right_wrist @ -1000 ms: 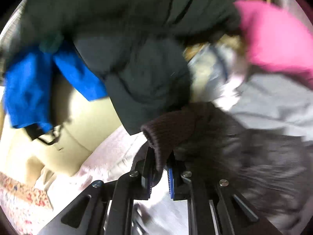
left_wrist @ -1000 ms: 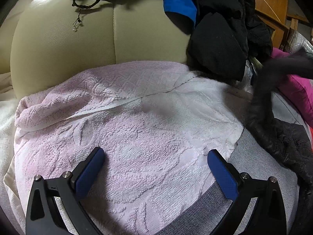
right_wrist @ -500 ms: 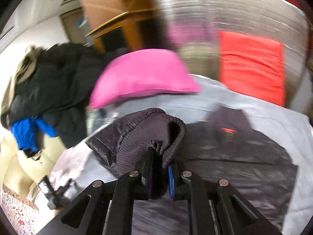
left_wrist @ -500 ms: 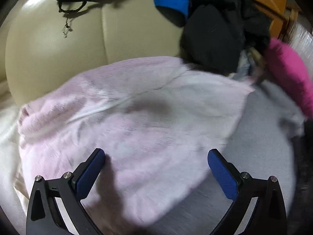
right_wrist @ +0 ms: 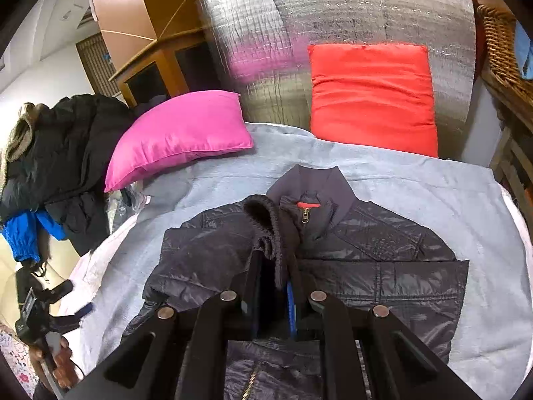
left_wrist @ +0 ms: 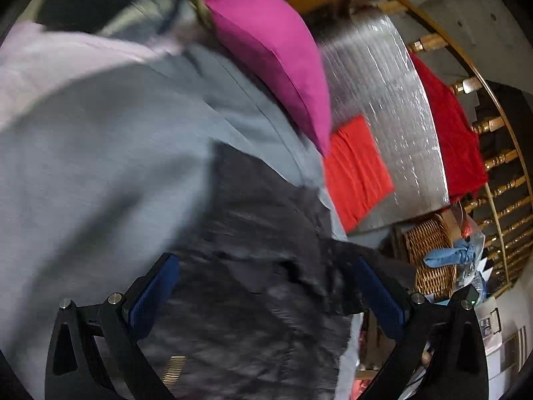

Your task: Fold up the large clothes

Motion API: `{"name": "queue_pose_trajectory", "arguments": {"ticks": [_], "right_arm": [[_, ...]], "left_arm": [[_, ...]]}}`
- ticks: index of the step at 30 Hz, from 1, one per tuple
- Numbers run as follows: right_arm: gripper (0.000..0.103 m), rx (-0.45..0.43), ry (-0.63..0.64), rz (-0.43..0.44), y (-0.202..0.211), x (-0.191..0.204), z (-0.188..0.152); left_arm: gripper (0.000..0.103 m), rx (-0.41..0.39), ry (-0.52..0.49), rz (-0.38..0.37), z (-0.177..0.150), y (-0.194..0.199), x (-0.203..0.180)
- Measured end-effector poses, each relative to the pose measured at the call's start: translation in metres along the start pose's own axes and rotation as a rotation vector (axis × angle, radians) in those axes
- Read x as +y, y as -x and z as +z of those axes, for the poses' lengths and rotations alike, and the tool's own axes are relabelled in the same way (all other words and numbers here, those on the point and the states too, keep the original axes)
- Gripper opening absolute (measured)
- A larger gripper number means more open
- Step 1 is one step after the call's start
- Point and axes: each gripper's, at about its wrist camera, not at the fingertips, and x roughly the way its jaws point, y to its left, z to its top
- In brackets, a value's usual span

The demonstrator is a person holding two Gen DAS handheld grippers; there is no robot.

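A dark quilted jacket [right_wrist: 383, 260] lies front up on a grey sheet [right_wrist: 416, 180], collar toward the cushions. My right gripper [right_wrist: 274, 266] is shut on the jacket's knitted sleeve cuff [right_wrist: 266, 223] and holds it over the jacket's chest. My left gripper [left_wrist: 266, 286] is open and empty, low over the blurred jacket [left_wrist: 253, 233]. The left gripper also shows at the far left of the right wrist view [right_wrist: 50, 303].
A pink cushion [right_wrist: 180, 133] and a red cushion [right_wrist: 373, 96] lean on a silver foil panel [right_wrist: 333, 13] at the back. A pile of dark clothes [right_wrist: 56, 146] sits at the left. A wicker basket [left_wrist: 429, 253] stands at the right edge.
My right gripper swung the cuff from the left side over onto the jacket's chest. My left gripper swept right, from the pink towel to over the jacket.
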Motion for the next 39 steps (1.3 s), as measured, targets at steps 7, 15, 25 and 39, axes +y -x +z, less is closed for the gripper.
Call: {"name": "queue_pose_trajectory", "arguments": {"ticks": [7, 15, 25, 39], "right_arm": [[0.013, -0.048, 0.039, 0.064, 0.018, 0.004, 0.013], [0.013, -0.073, 0.070, 0.077, 0.039, -0.007, 0.015], [0.012, -0.080, -0.079, 0.020, 0.043, -0.093, -0.022], [0.012, 0.010, -0.247, 0.043, 0.019, -0.165, -0.073]], "left_arm": [[0.103, 0.093, 0.126, 0.009, -0.012, -0.067, -0.010], [0.031, 0.158, 0.203, -0.029, -0.006, -0.092, -0.006], [0.011, 0.192, -0.005, 0.131, -0.032, -0.111, 0.001], [0.015, 0.201, -0.198, 0.271, -0.043, -0.127, -0.020]]}}
